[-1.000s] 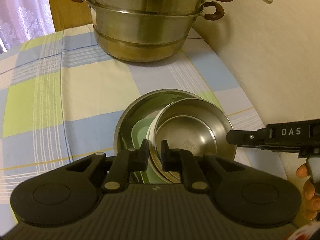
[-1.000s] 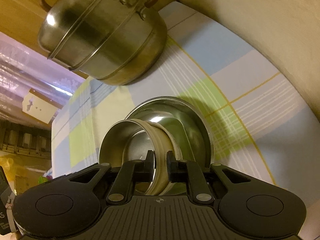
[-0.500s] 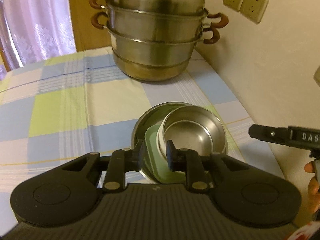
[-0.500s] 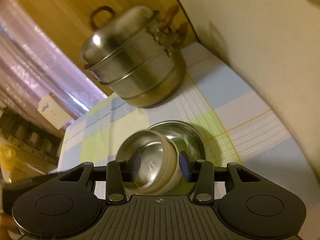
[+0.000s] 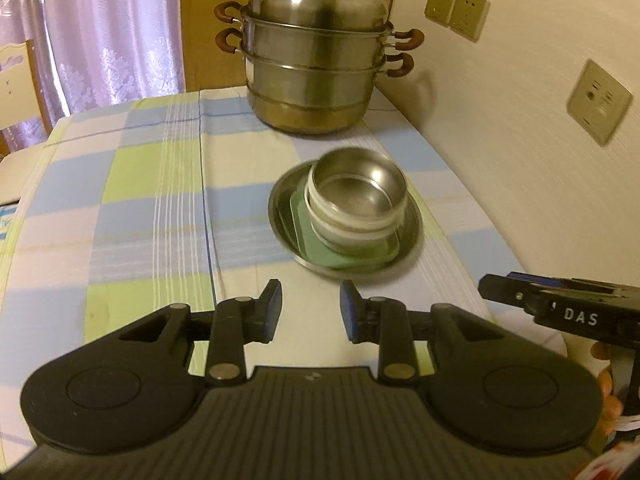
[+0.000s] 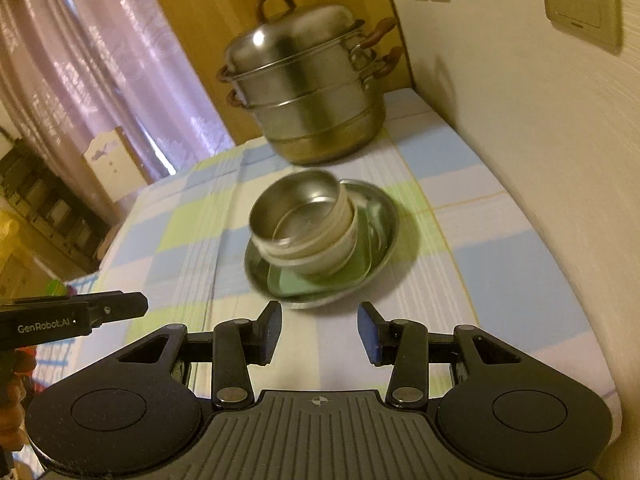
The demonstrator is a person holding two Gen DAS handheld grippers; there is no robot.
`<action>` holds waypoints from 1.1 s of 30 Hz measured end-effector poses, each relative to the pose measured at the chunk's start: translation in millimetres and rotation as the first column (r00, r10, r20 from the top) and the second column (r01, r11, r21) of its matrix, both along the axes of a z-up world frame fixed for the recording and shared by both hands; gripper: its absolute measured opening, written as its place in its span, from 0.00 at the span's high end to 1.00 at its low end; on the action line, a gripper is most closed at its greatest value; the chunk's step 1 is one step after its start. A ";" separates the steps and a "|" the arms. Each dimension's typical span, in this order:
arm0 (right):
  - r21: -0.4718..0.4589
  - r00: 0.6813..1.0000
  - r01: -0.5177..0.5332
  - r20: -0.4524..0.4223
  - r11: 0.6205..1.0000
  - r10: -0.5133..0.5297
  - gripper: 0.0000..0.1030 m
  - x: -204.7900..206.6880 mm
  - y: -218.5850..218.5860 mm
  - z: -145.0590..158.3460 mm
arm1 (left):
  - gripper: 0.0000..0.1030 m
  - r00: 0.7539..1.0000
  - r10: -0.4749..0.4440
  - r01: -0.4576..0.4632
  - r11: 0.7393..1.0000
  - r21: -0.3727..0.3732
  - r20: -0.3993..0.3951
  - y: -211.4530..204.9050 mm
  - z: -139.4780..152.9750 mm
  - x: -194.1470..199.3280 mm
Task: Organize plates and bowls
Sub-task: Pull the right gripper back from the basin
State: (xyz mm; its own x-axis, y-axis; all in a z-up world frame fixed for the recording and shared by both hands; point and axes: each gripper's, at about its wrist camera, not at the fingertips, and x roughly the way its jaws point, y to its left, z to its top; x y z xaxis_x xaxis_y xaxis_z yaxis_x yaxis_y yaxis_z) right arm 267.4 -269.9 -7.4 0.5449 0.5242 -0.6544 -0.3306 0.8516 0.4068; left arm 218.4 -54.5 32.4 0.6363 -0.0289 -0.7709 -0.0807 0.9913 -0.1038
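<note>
I see both grippers held back from the dishes, above the checked cloth on the bench [image 5: 152,208]. My left gripper [image 5: 310,306] has its jaws apart, just opening wider, nothing between them. My right gripper [image 6: 319,330] also has its jaws apart and empty. The steel bowl [image 5: 358,190] sits nested in a white bowl [image 5: 344,232], on a green plate [image 5: 352,258], inside a steel dish [image 5: 414,228]. The stack stands near the wall [image 5: 520,128], with open cloth to its left. A steamer pot [image 5: 316,64] stands behind it.
</note>
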 end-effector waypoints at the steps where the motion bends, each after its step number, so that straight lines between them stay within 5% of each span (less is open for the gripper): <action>1: -0.001 1.000 -0.006 0.000 1.000 0.006 0.59 -8.0 -0.5 -0.3 | 0.73 1.000 0.004 -0.004 1.000 -0.002 0.000 -3.0 0.0 -9.6; 10: 0.028 0.998 -0.063 -0.009 0.998 0.063 0.59 -56.7 -3.4 -6.2 | 0.66 0.999 0.047 -0.047 0.998 0.037 -0.002 -24.1 -2.9 -79.1; 20: 0.005 0.995 -0.097 -0.005 0.995 0.097 0.59 -97.6 10.3 -2.7 | 0.65 0.999 0.049 -0.049 0.999 0.002 -0.017 -18.4 0.8 -121.2; 33: -0.013 0.997 -0.021 -0.079 1.000 0.020 0.59 -144.5 37.5 0.4 | 0.66 0.996 -0.069 0.069 0.998 -0.005 -0.064 6.6 3.4 -152.8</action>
